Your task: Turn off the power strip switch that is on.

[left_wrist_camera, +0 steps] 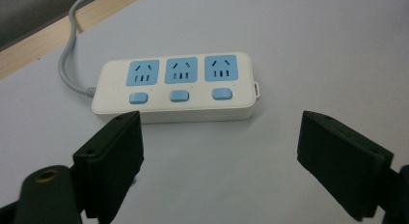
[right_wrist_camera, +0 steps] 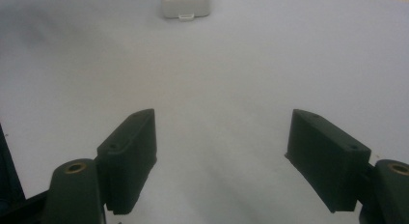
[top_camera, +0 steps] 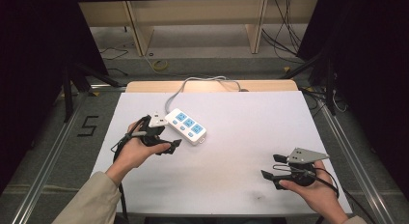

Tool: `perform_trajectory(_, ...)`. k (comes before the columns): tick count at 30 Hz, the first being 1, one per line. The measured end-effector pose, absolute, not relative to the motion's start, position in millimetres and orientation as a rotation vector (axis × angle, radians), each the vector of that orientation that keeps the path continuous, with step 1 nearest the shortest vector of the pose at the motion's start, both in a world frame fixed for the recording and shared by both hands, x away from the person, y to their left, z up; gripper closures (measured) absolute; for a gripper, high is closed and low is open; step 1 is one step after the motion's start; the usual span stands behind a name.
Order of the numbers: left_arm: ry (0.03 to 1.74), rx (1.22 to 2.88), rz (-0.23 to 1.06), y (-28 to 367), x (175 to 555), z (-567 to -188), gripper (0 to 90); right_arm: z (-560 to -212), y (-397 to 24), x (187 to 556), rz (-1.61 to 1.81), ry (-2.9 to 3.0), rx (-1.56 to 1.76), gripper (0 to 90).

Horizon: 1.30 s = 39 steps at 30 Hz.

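So the power strip (top_camera: 186, 126) is the thing here: white body, three blue sockets in a row, each with its own little blue switch next to it. It lies flat on the white table (top_camera: 241, 151), left of centre and toward the far half, angled so one end points far-left and the other near-right. Its grey cable (top_camera: 193, 84) leaves the far-left end and runs off the far edge of the table over a wooden board (top_camera: 260, 85).

The left gripper (top_camera: 169, 137) sits just beside the strip, on its near-left side, not touching as far as I can tell. In the left gripper view (left_wrist_camera: 219, 142) the jaws are spread wide with nothing between them, and the strip (left_wrist_camera: 176, 86) lies right ahead, long side facing the jaws, switches on the nearer row.

The right gripper (top_camera: 271, 167) is well apart from all that, down at the near-right part of the table, held in the person's hand with its grey three-cornered plate on top. Its jaws are wide open too and empty (right_wrist_camera: 222, 156); in the right gripper view you just see bare table between them and one end of the strip (right_wrist_camera: 185, 4) far off at the top edge.
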<state>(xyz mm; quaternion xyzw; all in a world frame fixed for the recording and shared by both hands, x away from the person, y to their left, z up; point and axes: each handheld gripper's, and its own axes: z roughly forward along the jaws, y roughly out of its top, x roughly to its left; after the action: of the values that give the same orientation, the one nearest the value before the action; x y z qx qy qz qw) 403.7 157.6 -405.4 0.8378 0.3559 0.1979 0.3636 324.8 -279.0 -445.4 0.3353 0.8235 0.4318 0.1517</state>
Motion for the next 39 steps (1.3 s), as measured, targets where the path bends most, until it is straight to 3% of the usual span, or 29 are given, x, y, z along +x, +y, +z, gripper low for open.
perform_trajectory(29, 0.896, 2.117, 0.549, 183.0, 338.2, -442.3, 16.2, -446.4, -279.9, 325.0, 1.236, 2.369, 0.963, 26.3)
perform_trajectory(33, 0.897, 2.143, 0.601, 189.0, 334.9, -443.8, 16.1, -446.2, -280.3, 325.2, 1.231, 2.369, 0.953, 26.3)
perform_trajectory(39, 0.897, 2.147, 0.577, 189.2, 334.7, -446.7, 16.1, -446.5, -278.7, 323.9, 1.230, 2.370, 0.952, 26.3)
